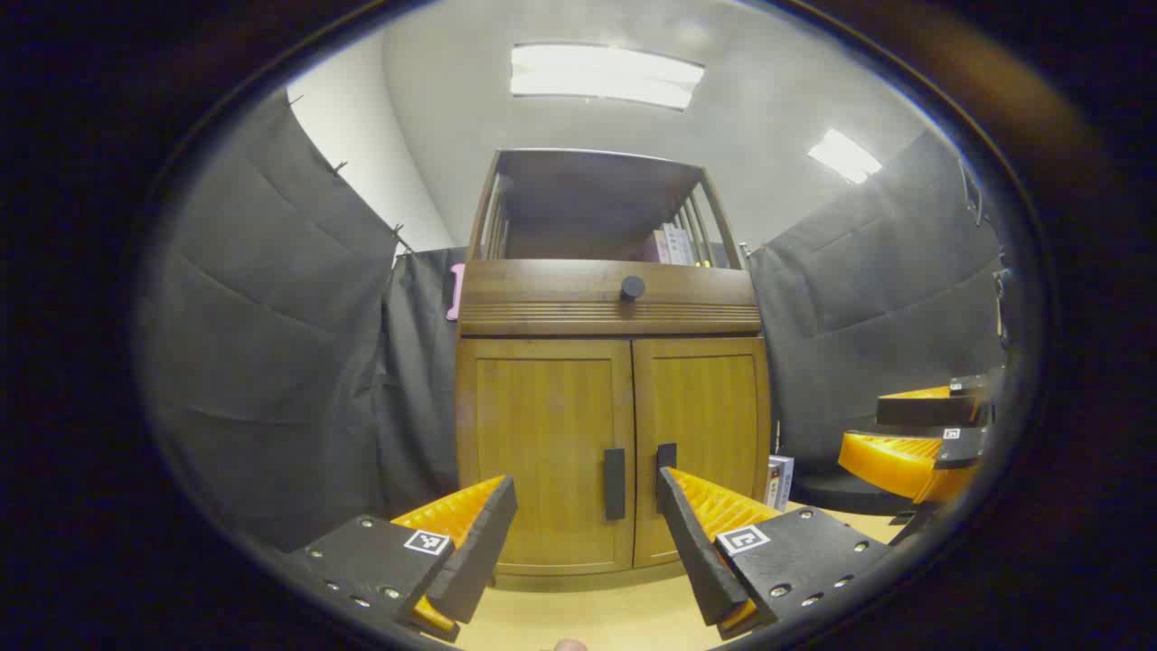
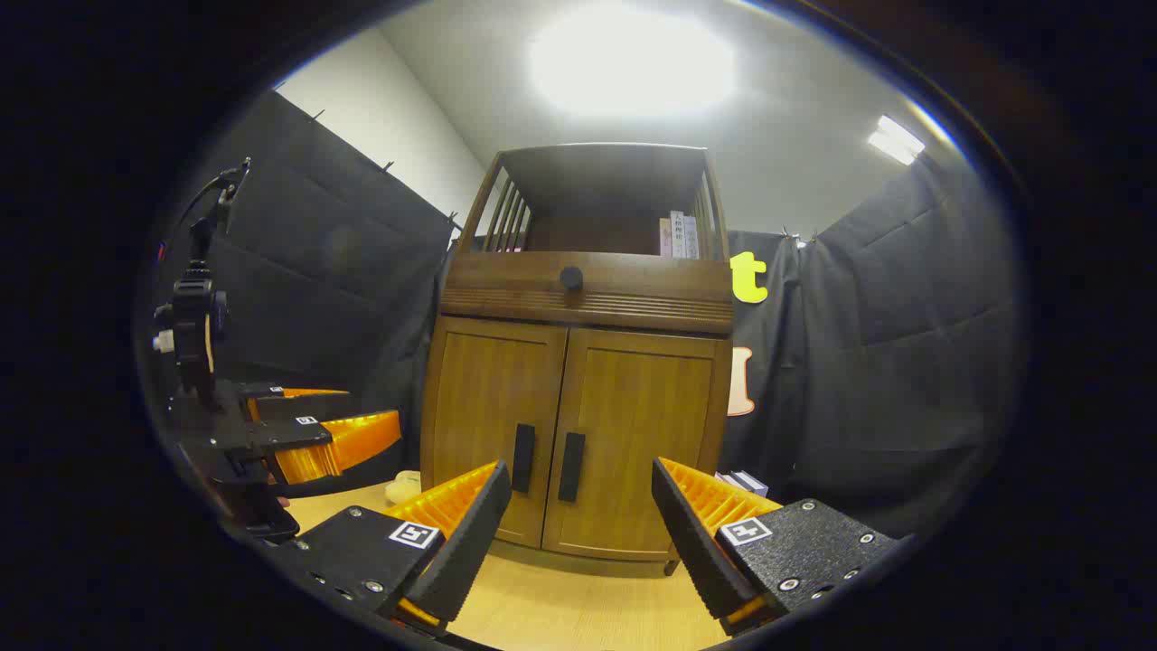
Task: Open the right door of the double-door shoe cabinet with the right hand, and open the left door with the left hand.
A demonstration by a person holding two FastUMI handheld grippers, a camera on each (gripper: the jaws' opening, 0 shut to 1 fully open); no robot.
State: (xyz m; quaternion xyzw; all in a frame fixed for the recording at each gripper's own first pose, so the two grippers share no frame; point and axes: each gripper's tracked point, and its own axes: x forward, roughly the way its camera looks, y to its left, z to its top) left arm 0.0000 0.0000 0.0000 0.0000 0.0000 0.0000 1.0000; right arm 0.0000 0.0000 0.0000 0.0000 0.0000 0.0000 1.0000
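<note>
A wooden shoe cabinet [image 1: 610,398] [image 2: 578,389] stands ahead with both doors closed. Its left door [image 1: 542,452] [image 2: 488,425] and right door [image 1: 705,434] [image 2: 646,443] each carry a dark vertical handle near the middle seam: left handle [image 1: 615,484] [image 2: 523,470], right handle [image 1: 666,457] [image 2: 570,467]. My left gripper [image 1: 587,493] is open, some way short of the doors, roughly framing the handles. My right gripper [image 2: 574,484] is open too, a distance short of the doors. The right gripper also shows at the right edge [image 1: 913,443], and the left gripper at the left edge [image 2: 307,434].
A drawer with a round knob [image 1: 632,287] [image 2: 570,277] sits above the doors, with an open shelf holding books [image 1: 676,244] on top. Small boxes [image 1: 779,482] lie on the light wood floor [image 1: 587,615] right of the cabinet. Black cloth walls close both sides.
</note>
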